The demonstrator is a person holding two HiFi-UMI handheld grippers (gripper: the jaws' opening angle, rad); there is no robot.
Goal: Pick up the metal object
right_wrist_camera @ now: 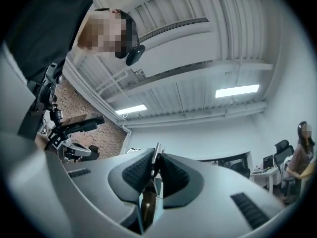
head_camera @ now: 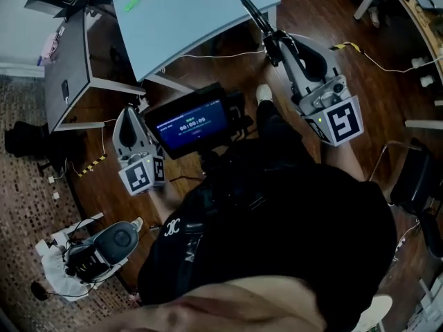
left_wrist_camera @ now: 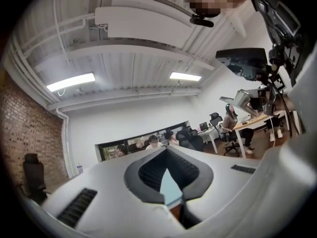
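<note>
Two floor finishes meet below the person: dark wood floor [head_camera: 228, 64] on most of it, speckled carpet [head_camera: 24, 185] at the left edge. A pale blue-grey table [head_camera: 187, 9] stands at the top of the head view w/ a grey cabinet [head_camera: 66, 68] beside it. A lit screen [head_camera: 192, 124] sits at the person's chest, between the two tools. Both gripper views tilt upward, showing a white ribbed ceiling w/ strip lights [right_wrist_camera: 237, 90], a brick wall [left_wrist_camera: 22, 128] and people at desks [left_wrist_camera: 247, 123] in the bg.

The metal object [right_wrist_camera: 157, 149] is a thin, flat, shiny strip seen edge-on (its full shape can't be made out). It is off the table, up in the air over the floor, and its tip pokes just past the jaw tips toward the ceiling.

The right gripper [right_wrist_camera: 155, 158] has its jaws narrow, w/ both ribbed pads pressed on the strip from either side, so the strip runs along the slot between them.

The left gripper [left_wrist_camera: 166, 151] is well apart from it, on the other side of the screen. Its jaw tips meet, w/ nothing between the pads.
</note>
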